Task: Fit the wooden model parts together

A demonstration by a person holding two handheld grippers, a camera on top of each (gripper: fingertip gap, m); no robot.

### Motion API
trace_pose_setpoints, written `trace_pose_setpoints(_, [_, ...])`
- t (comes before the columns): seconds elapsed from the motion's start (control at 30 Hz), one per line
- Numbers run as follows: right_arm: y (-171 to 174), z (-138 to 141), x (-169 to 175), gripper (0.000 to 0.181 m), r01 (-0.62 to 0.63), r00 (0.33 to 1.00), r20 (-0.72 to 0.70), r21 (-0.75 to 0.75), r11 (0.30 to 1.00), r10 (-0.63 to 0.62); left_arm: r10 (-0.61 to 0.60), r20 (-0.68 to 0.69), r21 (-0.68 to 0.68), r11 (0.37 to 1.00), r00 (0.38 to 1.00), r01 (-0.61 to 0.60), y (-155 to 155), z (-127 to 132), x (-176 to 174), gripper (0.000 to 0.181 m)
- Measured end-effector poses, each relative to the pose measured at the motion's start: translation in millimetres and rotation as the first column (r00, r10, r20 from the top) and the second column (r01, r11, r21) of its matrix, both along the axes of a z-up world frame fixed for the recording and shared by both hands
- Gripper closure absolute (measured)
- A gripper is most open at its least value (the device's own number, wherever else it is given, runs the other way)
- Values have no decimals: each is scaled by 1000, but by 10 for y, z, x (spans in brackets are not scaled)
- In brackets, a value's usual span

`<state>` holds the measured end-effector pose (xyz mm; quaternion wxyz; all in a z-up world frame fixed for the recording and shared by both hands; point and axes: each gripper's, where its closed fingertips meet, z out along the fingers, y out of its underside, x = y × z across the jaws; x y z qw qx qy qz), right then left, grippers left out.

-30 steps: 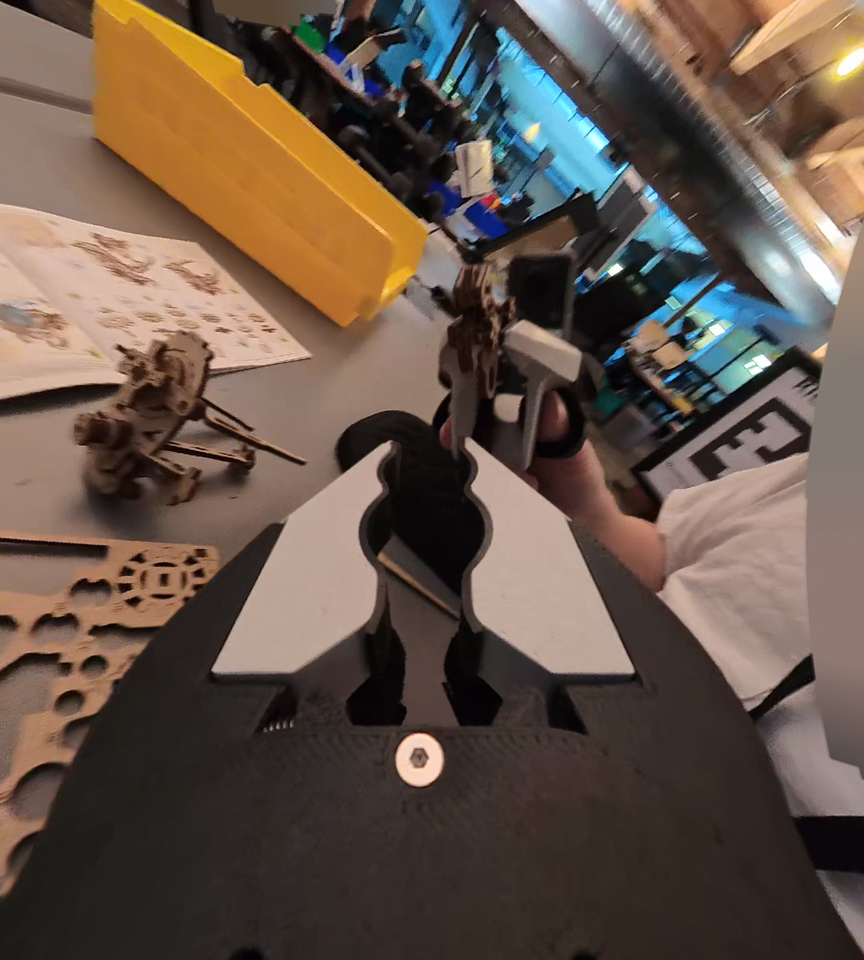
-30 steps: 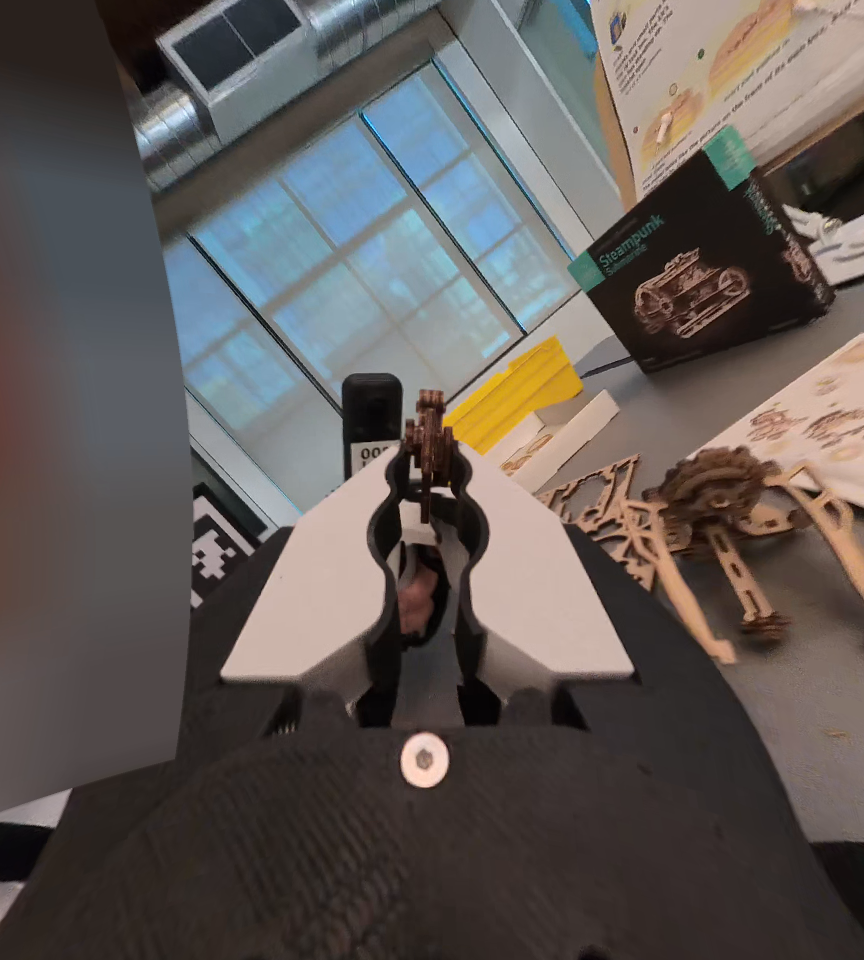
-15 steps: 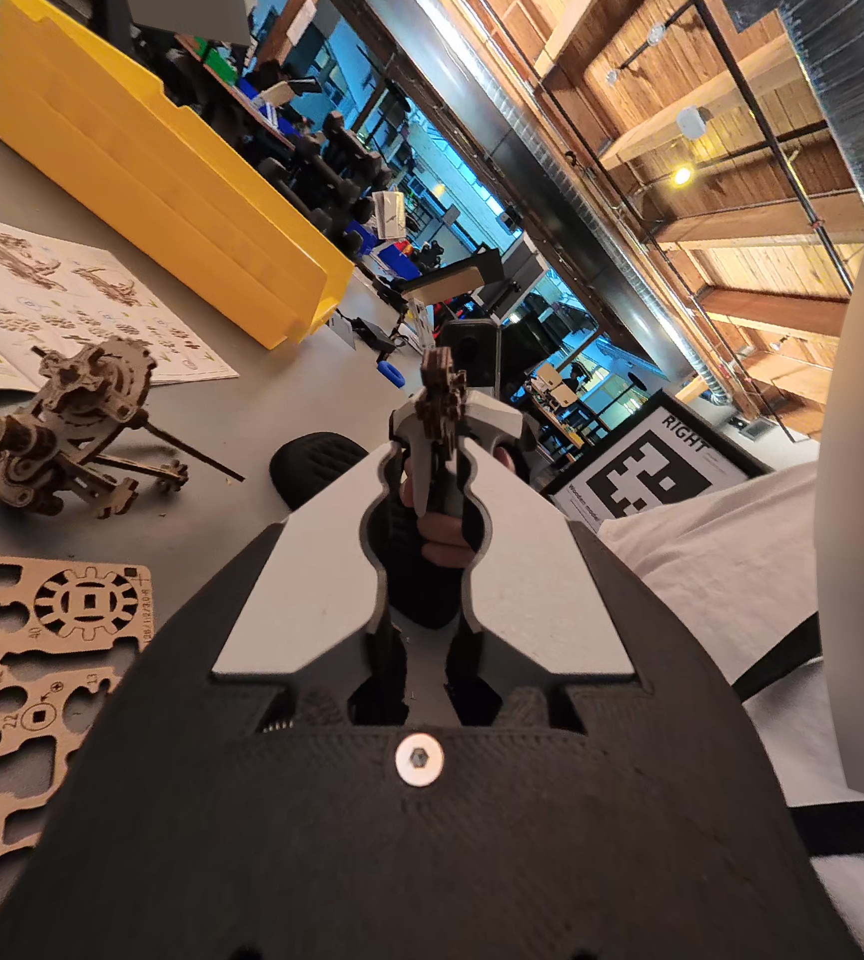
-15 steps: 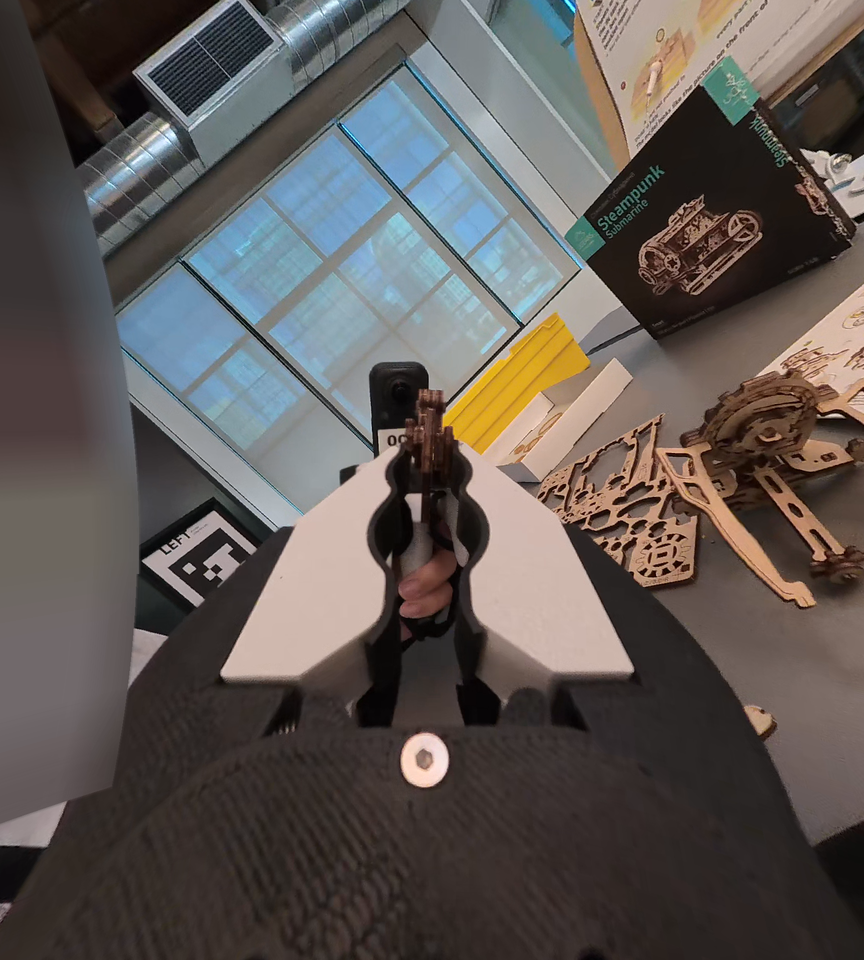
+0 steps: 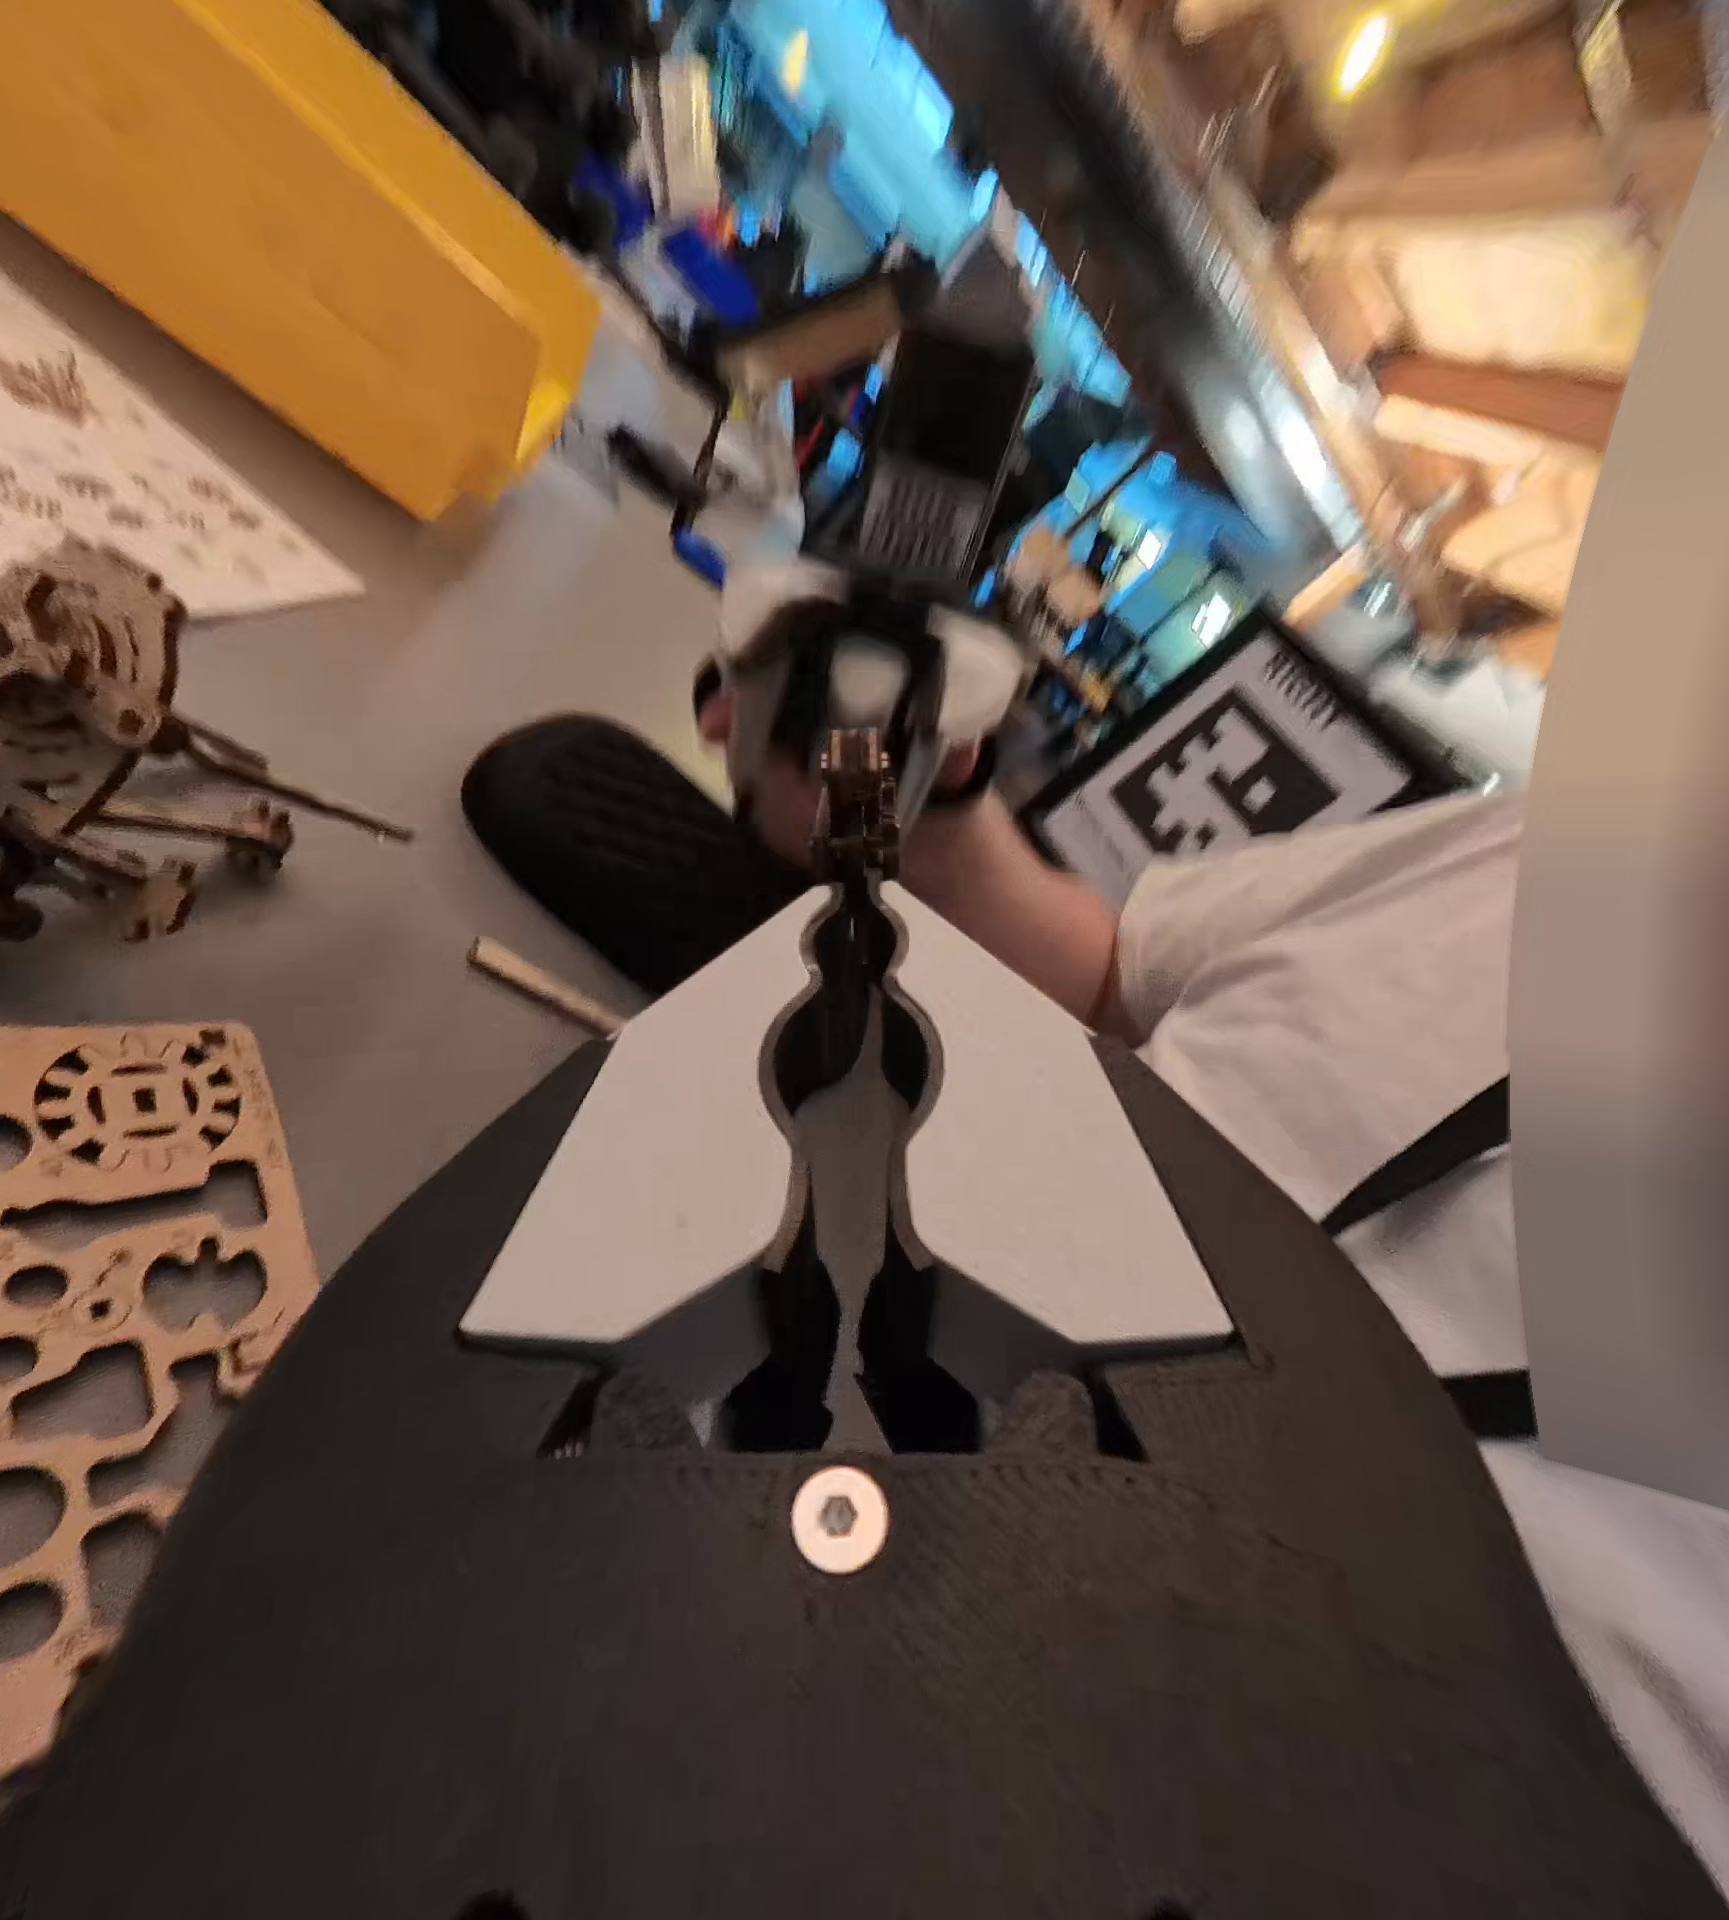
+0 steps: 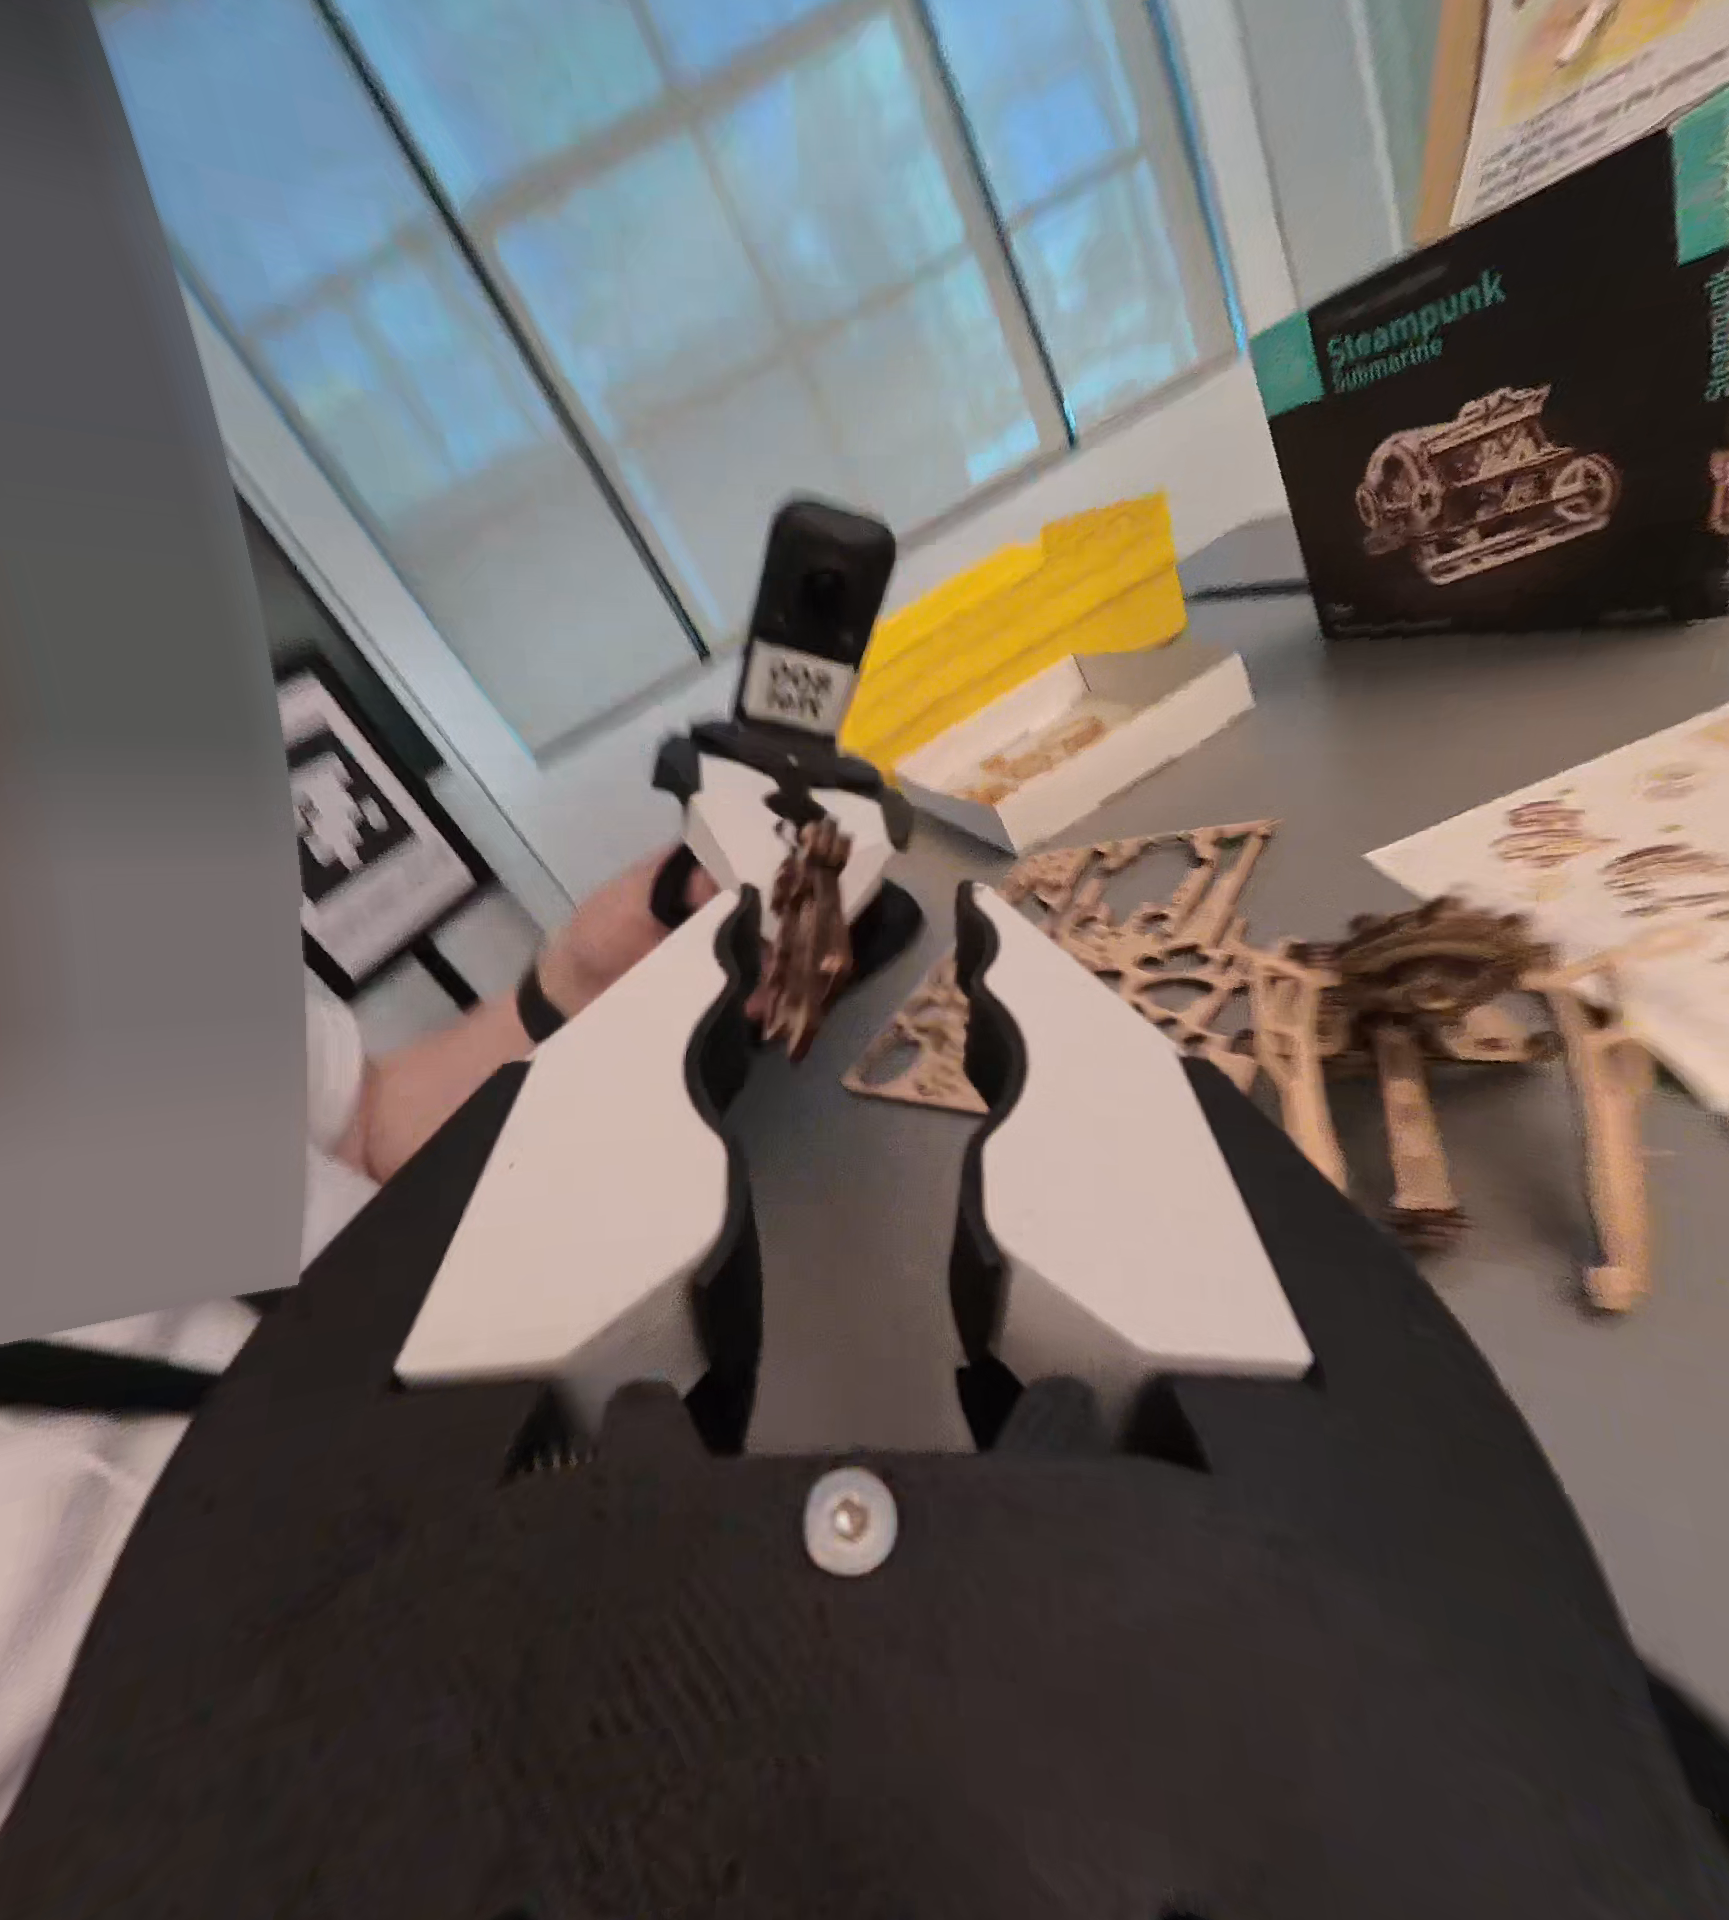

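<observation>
Handover: the gear cluster (image 5: pixel 852 821), formerly pinched by the right gripper (image 6: pixel 855 914), now sits clamped in the left gripper (image 5: pixel 852 914) at 12 o'clock; right fingers spread wide, freed to fetch another part.

grey table (image 5: pixel 403 727) | yellow bin (image 5: pixel 247 229) | booklet (image 5: pixel 60 468) | wooden model (image 5: pixel 29 727) | cutout sheet (image 5: pixel 60 1299)

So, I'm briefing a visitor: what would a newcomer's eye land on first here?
The small dark gear cluster, held mid-air at centre by the left gripper, jaws shut; the right gripper faces it, jaws open. On the grey table stands a half-built wooden model, a yellow bin behind it.
</observation>
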<state>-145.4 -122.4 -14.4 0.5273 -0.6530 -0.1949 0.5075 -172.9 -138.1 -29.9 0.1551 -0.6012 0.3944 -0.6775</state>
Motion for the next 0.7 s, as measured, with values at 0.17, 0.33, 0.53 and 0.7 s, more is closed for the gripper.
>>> trace_pose_setpoints(0.17, [-132, -107, -105, 146, -330, 856, 346, -207, 921, 385, -127, -248, 166, 971, 960, 171, -147, -215, -23, 181])
trace_pose_setpoints(0.33, [-222, -268, -227, 155, -443, 714, 426, -339, 830, 556, -150, -338, 228, 945, 929, 236, -169, -291, 38, 181])
trace_pose_setpoints(0.53, [-236, -479, -209, 172, -458, 645, 475, -387, 801, 598, -168, -359, 228, 938, 918, 261, -148, -339, 83, 181])
trace_pose_setpoints(0.7, [-136, -670, -138, 172, -426, 648, 536, -334, 841, 542, -121, -401, 289, 924, 908, 250, 22, -504, 84, 172])
